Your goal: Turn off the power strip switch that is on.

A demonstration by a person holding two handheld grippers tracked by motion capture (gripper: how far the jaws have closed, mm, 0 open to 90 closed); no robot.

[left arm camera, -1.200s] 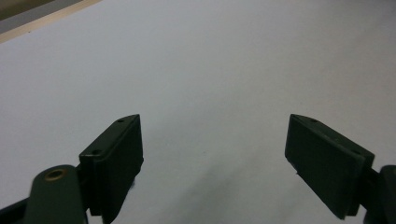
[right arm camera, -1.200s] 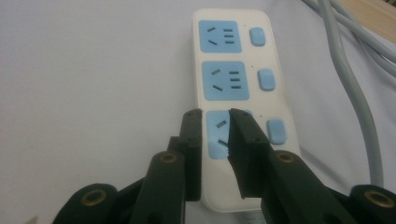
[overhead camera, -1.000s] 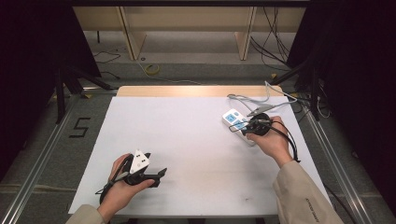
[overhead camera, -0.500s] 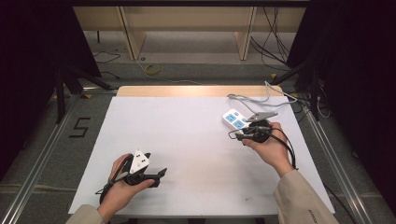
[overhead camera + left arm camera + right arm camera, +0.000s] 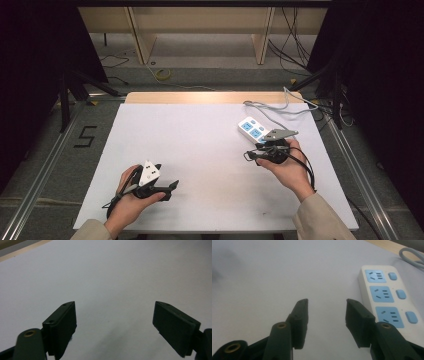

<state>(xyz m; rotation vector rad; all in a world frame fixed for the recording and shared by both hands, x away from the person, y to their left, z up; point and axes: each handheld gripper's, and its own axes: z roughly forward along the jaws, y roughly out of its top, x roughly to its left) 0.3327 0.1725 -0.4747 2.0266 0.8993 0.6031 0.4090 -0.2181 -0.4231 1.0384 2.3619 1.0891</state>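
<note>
At the left of the high view, the left gripper (image 5: 172, 186) rests low on the white table (image 5: 200, 150) near its front edge, held in the person's left hand (image 5: 127, 202); its own camera shows the jaws spread wide with nothing but bare tabletop between them, touching no object. Toward the right, the right gripper (image 5: 250, 155) is held in the right hand (image 5: 287, 170) just in front of the power strip (image 5: 252, 129); in the right gripper view its jaws stand partly apart, narrower than the left pair, with empty table between them and the strip lying just beside the right-hand jaw, apart from it. There are two grippers, one power strip with three blue sockets (image 5: 382, 293) and three blue switches (image 5: 401, 294), and one grey cable (image 5: 272, 107) trailing from it toward the far right edge. Compared with a second ago, the right gripper has drawn back from the strip toward the person, while the left gripper has stayed where it was.
</note>
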